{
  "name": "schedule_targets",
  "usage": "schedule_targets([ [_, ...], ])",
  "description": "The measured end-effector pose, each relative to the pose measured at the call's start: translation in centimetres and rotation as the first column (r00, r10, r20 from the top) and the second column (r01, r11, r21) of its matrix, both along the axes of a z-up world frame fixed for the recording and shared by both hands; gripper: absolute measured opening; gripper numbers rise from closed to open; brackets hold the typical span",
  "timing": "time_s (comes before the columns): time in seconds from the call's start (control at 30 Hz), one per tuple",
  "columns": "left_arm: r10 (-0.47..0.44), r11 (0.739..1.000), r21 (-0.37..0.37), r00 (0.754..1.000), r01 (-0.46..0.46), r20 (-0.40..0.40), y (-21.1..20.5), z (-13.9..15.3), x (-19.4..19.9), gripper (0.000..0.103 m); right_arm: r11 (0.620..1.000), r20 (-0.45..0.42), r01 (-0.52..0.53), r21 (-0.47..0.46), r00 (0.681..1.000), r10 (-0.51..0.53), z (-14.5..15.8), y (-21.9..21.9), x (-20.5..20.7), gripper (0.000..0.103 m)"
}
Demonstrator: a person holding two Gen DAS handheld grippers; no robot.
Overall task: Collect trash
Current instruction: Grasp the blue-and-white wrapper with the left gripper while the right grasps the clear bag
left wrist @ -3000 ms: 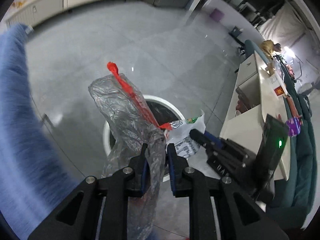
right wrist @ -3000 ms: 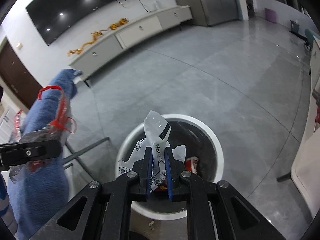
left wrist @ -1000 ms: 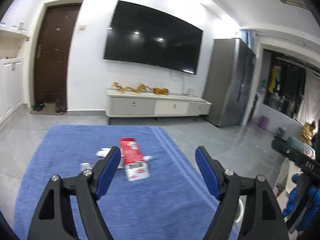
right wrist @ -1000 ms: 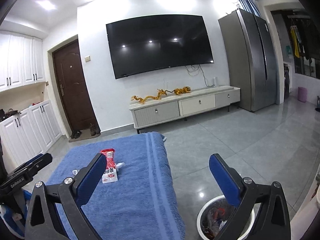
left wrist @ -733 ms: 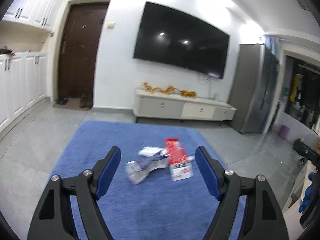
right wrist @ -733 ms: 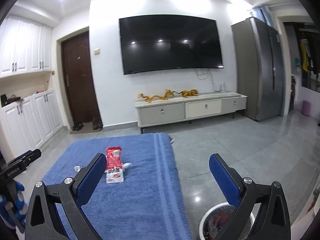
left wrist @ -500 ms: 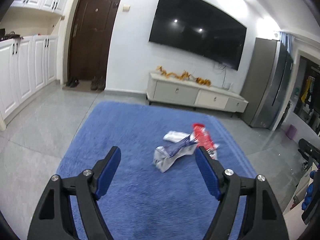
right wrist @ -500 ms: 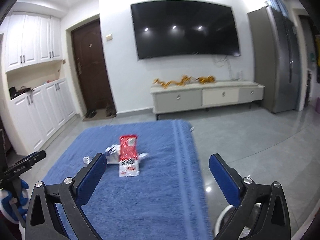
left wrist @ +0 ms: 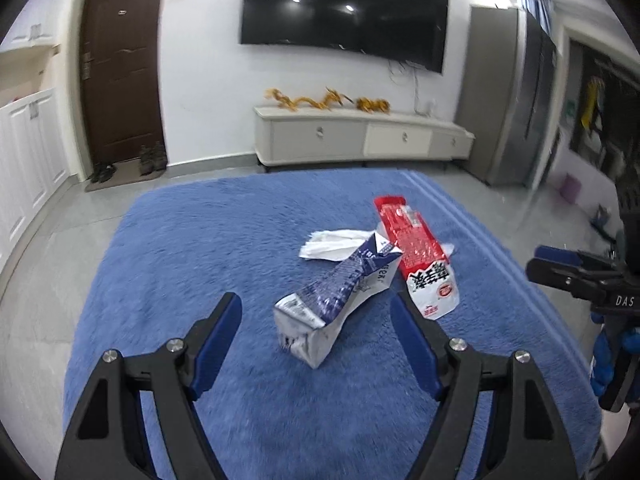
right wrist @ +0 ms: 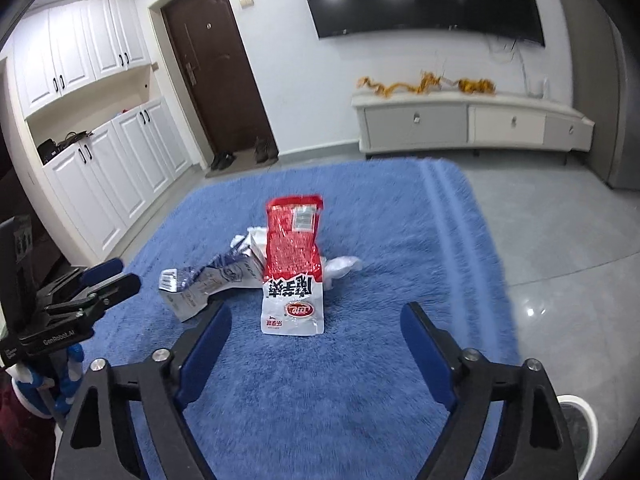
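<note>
A crushed blue and white carton (left wrist: pixel 338 298) lies on a blue rug (left wrist: pixel 200 248). A red and white snack bag (left wrist: pixel 420 256) lies to its right, and a crumpled white paper (left wrist: pixel 332 246) lies behind it. My left gripper (left wrist: pixel 316 312) is open and empty, with the carton between its fingers. My right gripper (right wrist: pixel 312 326) is open and empty, just short of the snack bag (right wrist: pixel 294 264). The carton (right wrist: pixel 208 282) and the white paper (right wrist: pixel 340 266) also show in the right wrist view. The left gripper (right wrist: pixel 92 286) shows at that view's left edge.
The rim of a white trash bin (right wrist: pixel 580 420) shows at the lower right of the right wrist view. A low white TV cabinet (left wrist: pixel 360 140) stands against the far wall. White cupboards (right wrist: pixel 100 168) and a brown door (right wrist: pixel 216 68) line the left. Grey tile floor (right wrist: pixel 560 220) borders the rug.
Both grippers have let go of the bags they held over the bin and opened. They have turned to the rug and moved closer to the carton and the snack bag.
</note>
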State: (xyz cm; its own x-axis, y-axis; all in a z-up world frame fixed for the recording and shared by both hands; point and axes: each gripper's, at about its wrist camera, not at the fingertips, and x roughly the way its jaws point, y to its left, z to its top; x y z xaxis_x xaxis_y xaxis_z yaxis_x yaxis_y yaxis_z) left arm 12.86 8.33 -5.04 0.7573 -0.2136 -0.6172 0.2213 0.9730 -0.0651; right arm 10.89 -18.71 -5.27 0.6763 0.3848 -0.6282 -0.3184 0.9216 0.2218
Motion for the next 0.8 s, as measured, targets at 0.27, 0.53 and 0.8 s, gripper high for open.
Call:
schedule_targets([
  [0.27, -0.077, 0.990, 0.110, 0.995, 0.084, -0.063, -1.8, -2.5, 5.7, 0.076, 0.998, -0.104, -0.060, 0.034, 0.993, 0.063, -3.7, 1.5, 4.5, 0.070],
  [0.53, -0.112, 0.979, 0.147, 0.977, 0.139, -0.182, -3.2, -5.3, 8.5, 0.073, 0.992, -0.161, -0.101, 0.074, 0.981, 0.112, -5.5, 2.7, 7.2, 0.056],
  [0.8, -0.122, 0.987, 0.073, 0.970, 0.140, -0.209, -2.8, -5.1, 7.4, 0.043, 0.989, -0.159, -0.137, 0.061, 0.977, 0.145, -5.5, 3.4, 6.5, 0.025],
])
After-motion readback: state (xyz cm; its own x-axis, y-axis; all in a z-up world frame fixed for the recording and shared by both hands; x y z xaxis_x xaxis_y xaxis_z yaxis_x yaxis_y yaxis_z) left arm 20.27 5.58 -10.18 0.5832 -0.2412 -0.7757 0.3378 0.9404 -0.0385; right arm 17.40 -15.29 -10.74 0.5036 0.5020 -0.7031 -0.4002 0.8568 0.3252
